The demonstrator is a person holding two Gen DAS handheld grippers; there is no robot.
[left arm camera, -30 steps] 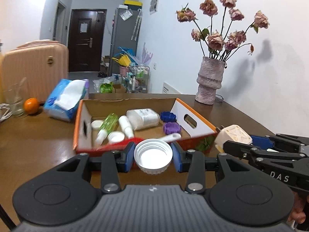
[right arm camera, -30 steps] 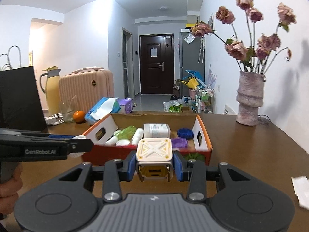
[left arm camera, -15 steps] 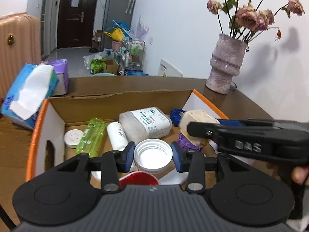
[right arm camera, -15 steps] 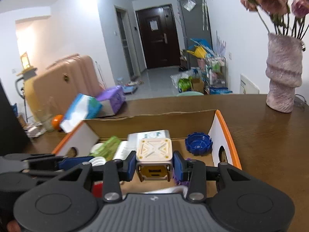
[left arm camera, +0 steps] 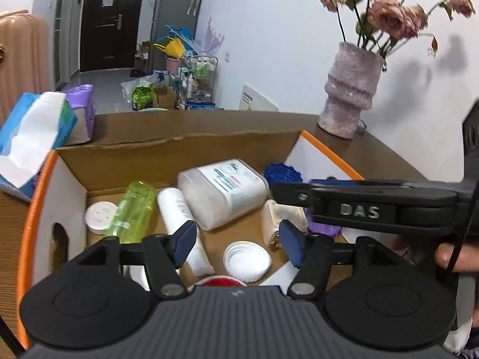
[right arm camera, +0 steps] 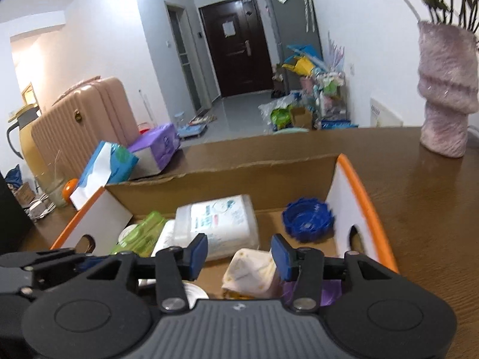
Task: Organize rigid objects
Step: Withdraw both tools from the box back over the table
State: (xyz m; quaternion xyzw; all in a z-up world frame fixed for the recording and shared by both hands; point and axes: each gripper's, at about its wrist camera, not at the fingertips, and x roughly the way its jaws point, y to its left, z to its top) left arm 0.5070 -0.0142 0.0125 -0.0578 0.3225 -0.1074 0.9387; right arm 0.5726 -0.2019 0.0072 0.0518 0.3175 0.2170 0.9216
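Observation:
An orange-rimmed cardboard box (left arm camera: 39, 185) (right arm camera: 363, 191) holds several items. My left gripper (left arm camera: 236, 243) is open over the box; a white lid (left arm camera: 247, 260) lies loose on the box floor below it. My right gripper (right arm camera: 239, 255) is open; a cream square block (right arm camera: 254, 272) (left arm camera: 280, 220) lies tilted in the box beneath it. Also inside are a white rectangular bottle (left arm camera: 223, 191) (right arm camera: 218, 221), a green bottle (left arm camera: 133, 209), a white tube (left arm camera: 179, 212), a blue lid (right arm camera: 308, 220) (left arm camera: 281, 173) and a purple lid (right arm camera: 314, 293). The right gripper's body (left arm camera: 359, 209) crosses the left wrist view.
A pink vase (left arm camera: 348, 101) (right arm camera: 446, 95) with dried roses stands on the brown table right of the box. Tissue packs (left arm camera: 30, 140) (right arm camera: 107, 164), a purple pack (right arm camera: 157, 146) and an orange (right arm camera: 70, 187) lie to the left. A pink suitcase (right arm camera: 83, 113) stands behind.
Both grippers opened over the box. The white lid dropped from the left gripper and the cream block dropped from the right gripper onto the box floor.

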